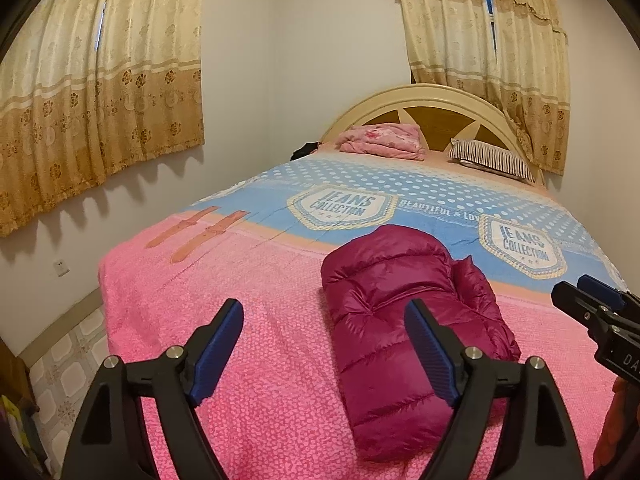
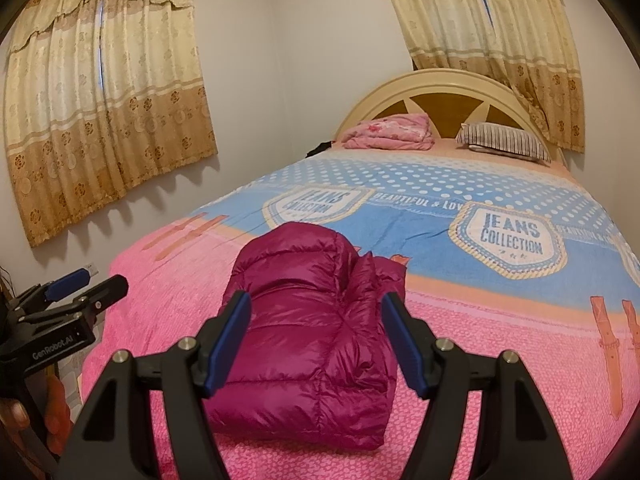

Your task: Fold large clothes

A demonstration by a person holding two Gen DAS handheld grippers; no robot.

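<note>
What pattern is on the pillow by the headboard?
Thin dark and light stripes on the pillow; clearest in the right wrist view.

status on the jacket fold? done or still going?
Looks done: the magenta puffer jacket lies as a compact folded bundle on the pink bedspread. In hand: nothing; the left gripper and right gripper are both open, hovering clear of the fabric. Left: no other unfolded garment shows near them; at most squaring up the bundle.
</note>
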